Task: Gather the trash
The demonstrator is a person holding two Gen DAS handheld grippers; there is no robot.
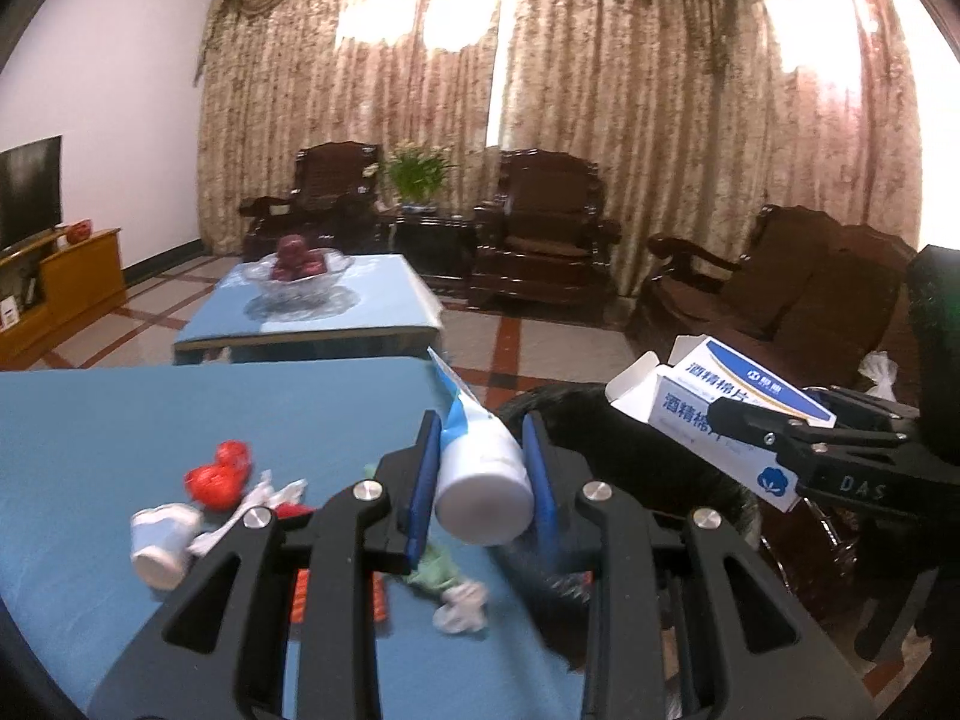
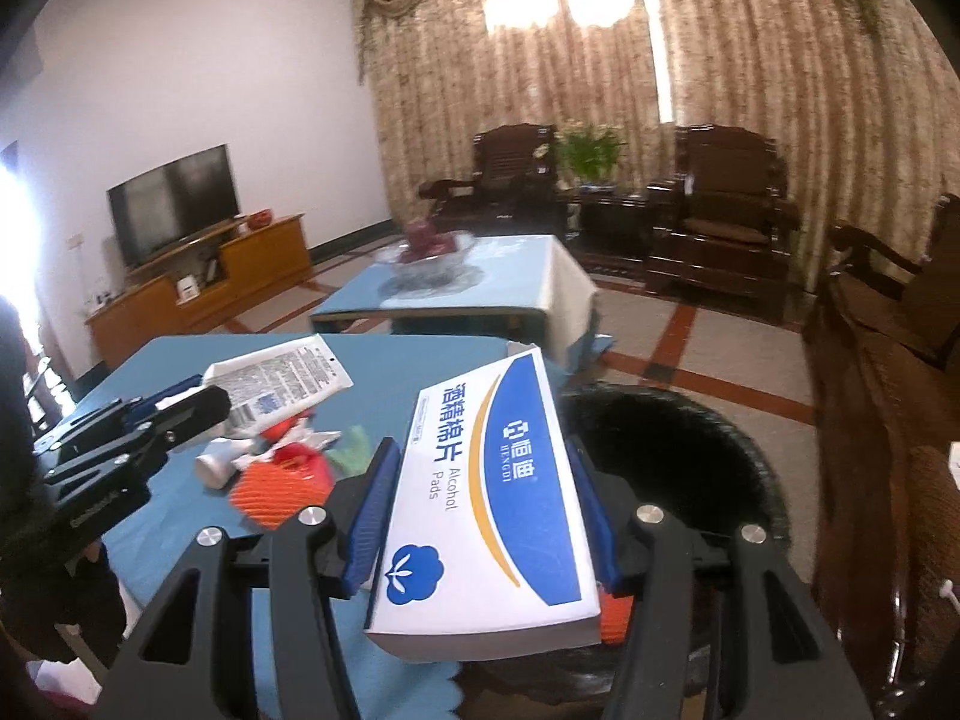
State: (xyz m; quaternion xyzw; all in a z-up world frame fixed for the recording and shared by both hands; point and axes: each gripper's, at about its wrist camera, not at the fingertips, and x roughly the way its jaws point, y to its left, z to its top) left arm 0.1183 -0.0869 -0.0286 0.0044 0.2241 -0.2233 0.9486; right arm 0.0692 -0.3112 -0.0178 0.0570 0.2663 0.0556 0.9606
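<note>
My left gripper (image 1: pixel 480 450) is shut on a white tube (image 1: pixel 483 480), cap end toward the camera, held above the blue-clothed table (image 1: pixel 120 420). In the right wrist view that left gripper (image 2: pixel 204 405) holds the tube (image 2: pixel 282 378) over the pile. My right gripper (image 2: pixel 480 456) is shut on a blue-and-white alcohol pads box (image 2: pixel 486 468) next to a black bin (image 2: pixel 678 456). From the left wrist view the right gripper (image 1: pixel 738 420) carries the box (image 1: pixel 714 402), one flap open, over the bin (image 1: pixel 600 426).
Loose trash lies on the table: a red wrapper (image 1: pixel 219 474), a small white bottle (image 1: pixel 159 540), crumpled paper (image 1: pixel 459 606), an orange foam net (image 2: pixel 282 486). Beyond stands a second table with a glass fruit bowl (image 1: pixel 297 276); armchairs and a sofa (image 1: pixel 810 288) line the right.
</note>
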